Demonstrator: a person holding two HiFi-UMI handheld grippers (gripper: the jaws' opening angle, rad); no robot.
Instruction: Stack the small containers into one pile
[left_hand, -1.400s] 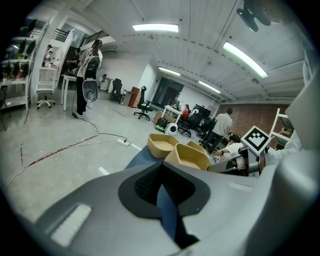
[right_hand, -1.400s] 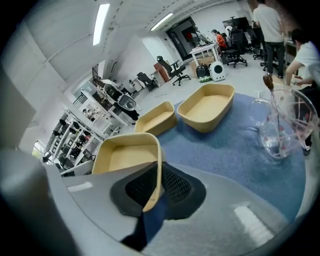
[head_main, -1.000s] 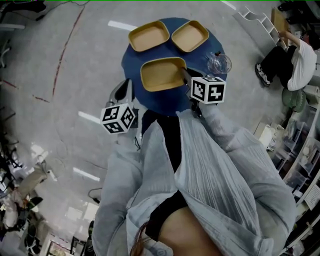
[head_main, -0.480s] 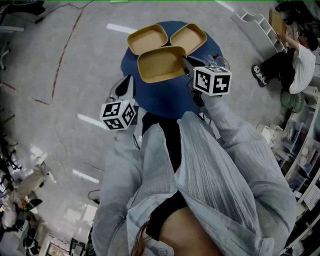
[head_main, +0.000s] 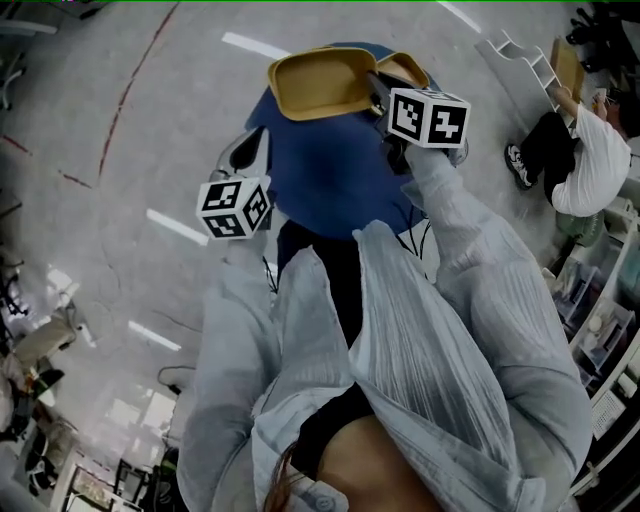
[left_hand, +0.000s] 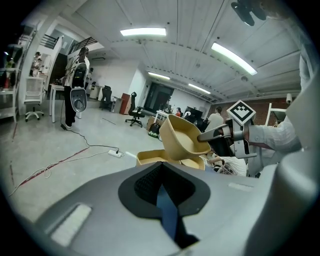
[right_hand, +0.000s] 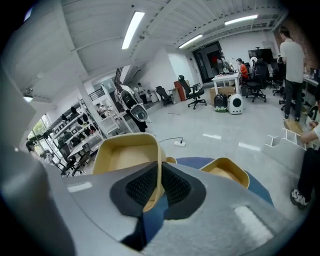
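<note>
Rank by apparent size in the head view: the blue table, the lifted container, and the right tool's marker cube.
blue table
lifted container
marker cube
Container and cube are raised toward the camera, inflating them.

From the head view, can make out only a corner of one resting container (head_main: 412, 66) past the marker cube (head_main: 428, 115) of the right tool (head_main: 372, 84). Cannot see the other at all, covered by the raised container (head_main: 312, 83). Cannot follow the tabletop (head_main: 330, 170) to its near edge, lost behind the shirt (head_main: 420, 340). In the left gripper view, get only the rim of a resting container (left_hand: 149, 157) above the left tool (left_hand: 161, 182). In the right gripper view, catch a mere sliver of a resting container (right_hand: 171, 161) beside the raised one, and lose most of a person (right_hand: 307, 170) to the right edge.
</note>
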